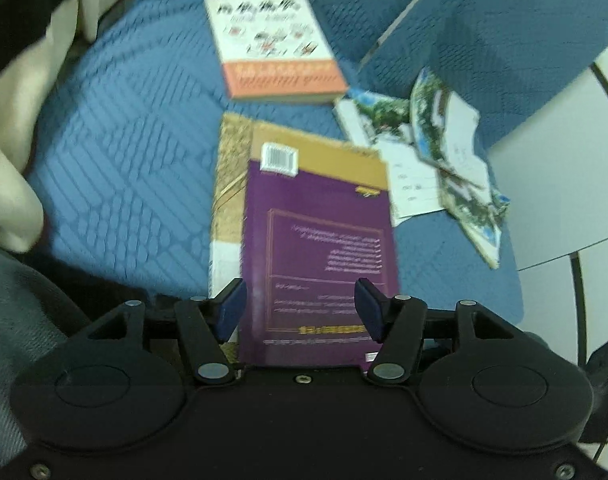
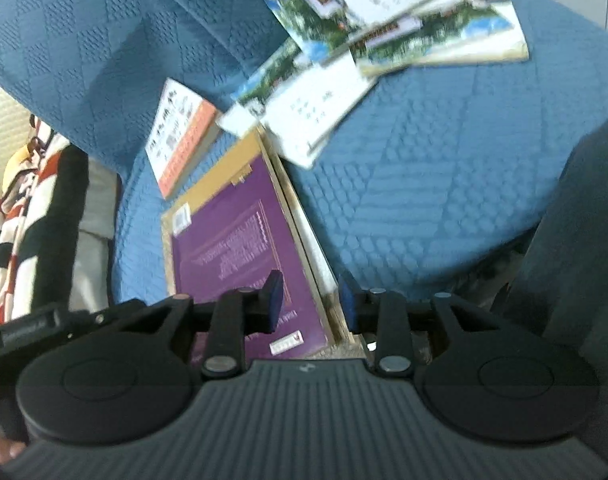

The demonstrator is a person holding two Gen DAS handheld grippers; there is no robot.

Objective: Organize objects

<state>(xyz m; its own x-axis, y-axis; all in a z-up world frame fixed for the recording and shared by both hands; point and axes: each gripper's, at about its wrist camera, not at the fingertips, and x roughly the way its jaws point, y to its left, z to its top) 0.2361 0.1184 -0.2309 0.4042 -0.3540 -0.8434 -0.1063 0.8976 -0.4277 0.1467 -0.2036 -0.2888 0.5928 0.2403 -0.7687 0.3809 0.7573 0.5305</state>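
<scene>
**Purple book atop a stack on the quilted blue seat**

The purple book (image 1: pixel 320 248), glossy with a barcode label, lies flat on a gold-patterned book (image 1: pixel 229 176) over the quilted blue cover (image 1: pixel 115 168). The left gripper (image 1: pixel 299 308) hovers with jaws wide above its near end. The right gripper (image 2: pixel 310 306) straddles the stack's right edge, jaws narrowly apart, gripping nothing. An orange-banded book (image 1: pixel 271 44) and splayed picture booklets (image 1: pixel 436 152) lie beyond.
</scene>
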